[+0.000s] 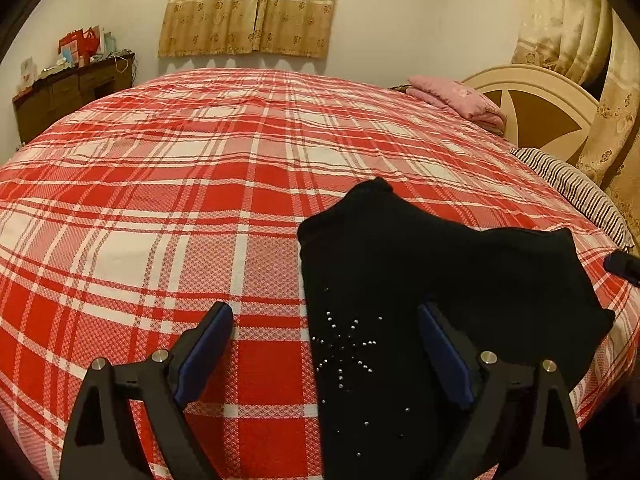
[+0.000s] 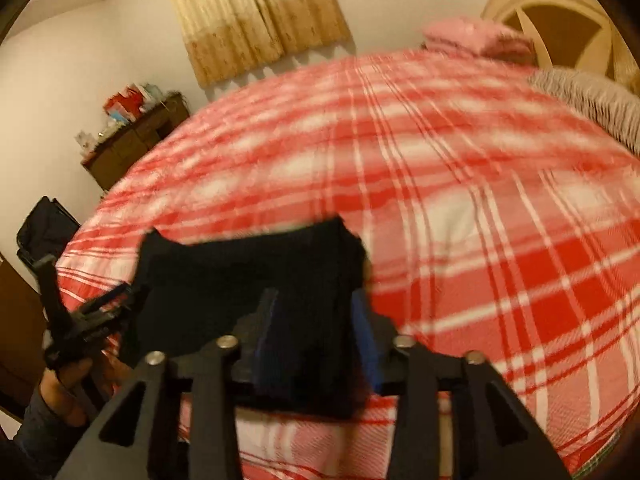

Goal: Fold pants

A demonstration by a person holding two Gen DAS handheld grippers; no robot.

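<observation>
The black pants [image 1: 432, 280] lie bunched on the red plaid bed [image 1: 200, 184], with a silver stud star near the front. My left gripper [image 1: 324, 320] is open, hovering over the pants' left edge; the right finger is over the cloth, the left over bare bedspread. In the blurred right wrist view, my right gripper [image 2: 316, 312] is partly closed around a fold of the pants [image 2: 248, 280], with cloth between the blue pads [image 2: 366, 344]. The left gripper shows there at the left [image 2: 92, 316], held by a hand.
A pink folded blanket [image 1: 456, 100] and a striped pillow [image 1: 576, 188] lie by the cream headboard [image 1: 536, 100] at the right. A wooden dresser [image 1: 72, 92] with clutter stands at the far left. Curtains [image 1: 252, 8] hang behind the bed.
</observation>
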